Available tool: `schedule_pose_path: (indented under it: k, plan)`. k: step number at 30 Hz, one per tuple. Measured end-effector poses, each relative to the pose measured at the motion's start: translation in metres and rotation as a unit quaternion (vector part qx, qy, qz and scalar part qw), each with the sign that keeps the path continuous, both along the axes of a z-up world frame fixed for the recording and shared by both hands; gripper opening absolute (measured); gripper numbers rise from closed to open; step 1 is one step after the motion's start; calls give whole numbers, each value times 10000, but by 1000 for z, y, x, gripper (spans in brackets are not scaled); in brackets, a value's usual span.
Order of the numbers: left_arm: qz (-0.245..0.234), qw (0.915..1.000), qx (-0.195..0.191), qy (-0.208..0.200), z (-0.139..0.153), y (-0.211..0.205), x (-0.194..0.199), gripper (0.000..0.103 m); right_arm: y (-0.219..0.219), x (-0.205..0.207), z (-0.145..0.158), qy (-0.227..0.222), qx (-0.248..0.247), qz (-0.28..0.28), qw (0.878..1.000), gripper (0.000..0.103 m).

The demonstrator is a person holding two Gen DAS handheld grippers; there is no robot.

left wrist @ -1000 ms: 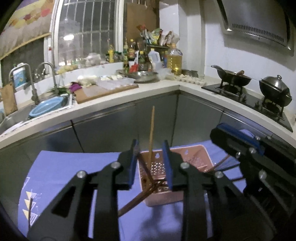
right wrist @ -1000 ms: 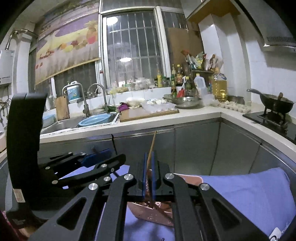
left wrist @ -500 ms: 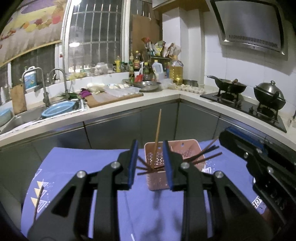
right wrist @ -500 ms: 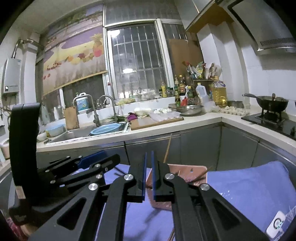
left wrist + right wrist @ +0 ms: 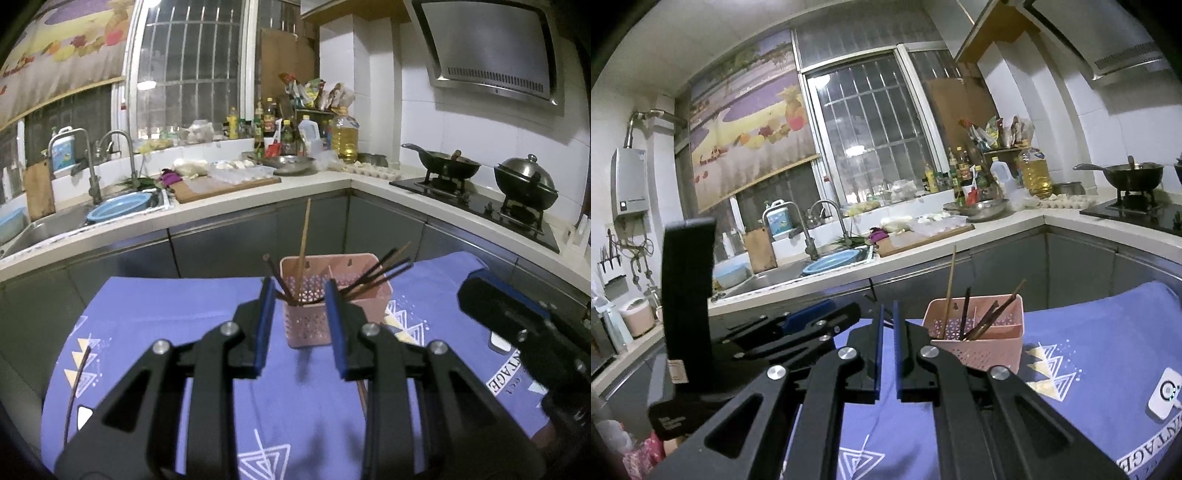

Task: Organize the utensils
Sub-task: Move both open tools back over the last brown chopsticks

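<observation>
A pink perforated basket [image 5: 334, 306] [image 5: 979, 345] stands on the blue cloth [image 5: 177, 317] [image 5: 1108, 332]. In it a light wooden chopstick [image 5: 304, 240] [image 5: 950, 284] stands nearly upright, and several dark chopsticks [image 5: 380, 271] [image 5: 993, 317] lean to the right. My left gripper [image 5: 299, 325] is open just short of the basket, with nothing between its blue pads. My right gripper [image 5: 887, 332] is shut and empty, to the basket's left. One loose chopstick [image 5: 75, 387] lies at the cloth's left edge, and another [image 5: 362, 397] shows under the left gripper's right finger.
Behind the cloth run grey cabinet fronts under an L-shaped counter. It carries a sink with a blue basin [image 5: 118, 206], a cutting board [image 5: 221, 184], bottles, and a stove with a wok [image 5: 448, 166] and a lidded pot [image 5: 524, 182].
Both grippers have drawn back from the basket, which now sits farther off and smaller. The light chopstick, earlier in line with the right gripper's pads, now stands free in the basket.
</observation>
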State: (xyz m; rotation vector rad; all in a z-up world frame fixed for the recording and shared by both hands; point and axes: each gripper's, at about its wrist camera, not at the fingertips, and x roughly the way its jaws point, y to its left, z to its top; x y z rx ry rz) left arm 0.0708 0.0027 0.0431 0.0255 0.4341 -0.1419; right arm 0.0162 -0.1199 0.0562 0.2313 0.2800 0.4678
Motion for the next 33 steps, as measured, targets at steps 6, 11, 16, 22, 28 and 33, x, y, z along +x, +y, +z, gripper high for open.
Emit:
schedule_pose_path:
  k: [6, 11, 16, 22, 28, 33]
  plan:
    - [31, 9999, -27, 142, -29, -3, -43, 26, -25, -38, -36, 330, 353, -200, 9986, 6]
    - [118, 9987, 80, 492, -73, -8, -82, 26, -41, -62, -83, 1030, 407, -325, 9933, 6]
    - [164, 9963, 103, 834, -105, -10, -100, 26, -44, -68, -111, 1402, 415, -381, 9885, 6]
    - [203, 9937, 58, 1098, -125, -4, -107, 26, -33, -75, -114, 1457, 371, -275, 9883, 6]
    - [215, 9948, -21, 991, -126, 2, -110, 26, -26, -74, -117, 1521, 268, -271, 9876, 6]
    - [130, 9950, -141, 980, -129, 7, -108, 26, -21, -68, -122, 1639, 122, -325, 9859, 6]
